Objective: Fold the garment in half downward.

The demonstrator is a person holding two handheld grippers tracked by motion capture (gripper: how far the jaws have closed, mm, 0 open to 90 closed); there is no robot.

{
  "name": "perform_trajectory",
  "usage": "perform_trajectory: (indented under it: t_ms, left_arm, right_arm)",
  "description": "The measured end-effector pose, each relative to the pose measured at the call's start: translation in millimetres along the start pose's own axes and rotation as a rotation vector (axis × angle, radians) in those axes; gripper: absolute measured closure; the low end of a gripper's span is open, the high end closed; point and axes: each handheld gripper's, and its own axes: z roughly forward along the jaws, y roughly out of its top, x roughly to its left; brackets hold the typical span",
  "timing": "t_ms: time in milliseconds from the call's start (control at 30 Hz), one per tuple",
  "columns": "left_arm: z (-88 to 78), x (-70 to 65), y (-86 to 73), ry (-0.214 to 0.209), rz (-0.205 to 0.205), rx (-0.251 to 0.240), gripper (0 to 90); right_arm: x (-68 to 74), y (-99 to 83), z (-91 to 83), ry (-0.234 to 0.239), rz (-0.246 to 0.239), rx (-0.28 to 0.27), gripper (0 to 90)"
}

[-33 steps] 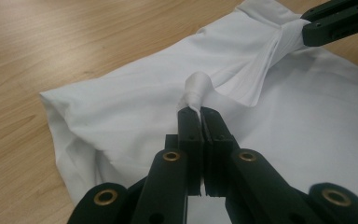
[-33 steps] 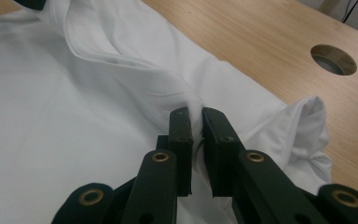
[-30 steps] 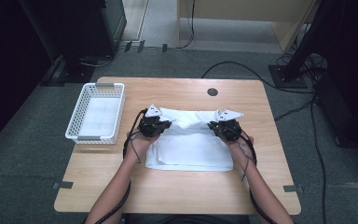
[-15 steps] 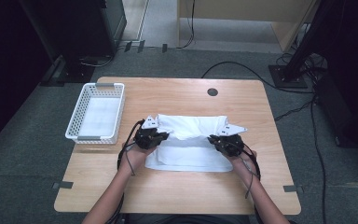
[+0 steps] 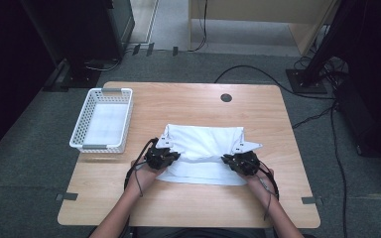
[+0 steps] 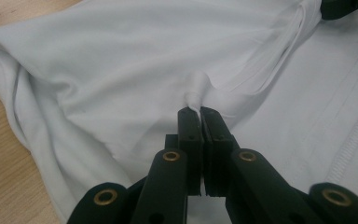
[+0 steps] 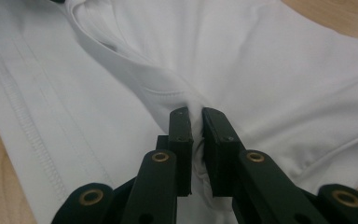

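A white garment [image 5: 203, 148] lies partly folded in the middle of the wooden table [image 5: 188, 104], its far part drawn back over the near part. My left gripper [image 5: 171, 153] sits at the cloth's left side, shut on a pinch of the white fabric [image 6: 198, 93]; the jaws [image 6: 199, 114] meet tightly. At the right side my right gripper [image 5: 233, 159] is shut on a bunched fold of the same garment [image 7: 242, 60], cloth squeezed between its jaws [image 7: 196, 116]. A stitched hem [image 7: 28, 126] runs along the flat lower layer.
A white plastic basket [image 5: 82, 131] stands at the table's left side. A dark round cable hole [image 5: 226, 97] sits near the far edge. Cables trail on the floor beyond the table, with dark equipment at far left and right.
Both grippers have come toward the near edge of the table and lower, pulling the garment's far edge over the near part. The cloth now lies more folded.
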Motion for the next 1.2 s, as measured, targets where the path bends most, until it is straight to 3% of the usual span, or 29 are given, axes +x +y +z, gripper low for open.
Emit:
perform_trajectory:
  t_ms: [400,733,933,1133,1200]
  left_arm:
    - [12.8,8.9,5.9,0.011,-0.005,-0.003,89.7]
    - [27.5,25.9,17.6,0.005,-0.062,-0.034,89.6]
    - [32.3,37.5,20.3,-0.013,-0.082,-0.057,89.5]
    - [39.0,50.4,27.2,0.010,-0.091,-0.068,89.5]
    - [39.7,53.2,29.7,-0.002,-0.100,-0.057,89.5]
  right_arm:
    - [-13.7,3.2,11.0,-0.025,-0.019,0.000,83.0]
    - [-38.5,15.8,25.9,-0.059,-0.004,-0.015,82.9]
    - [-45.5,21.2,31.7,-0.068,-0.002,-0.016,82.5]
    - [-49.9,28.5,40.1,-0.092,-0.017,-0.019,82.2]
    - [-52.2,30.2,42.3,-0.099,-0.010,-0.023,82.2]
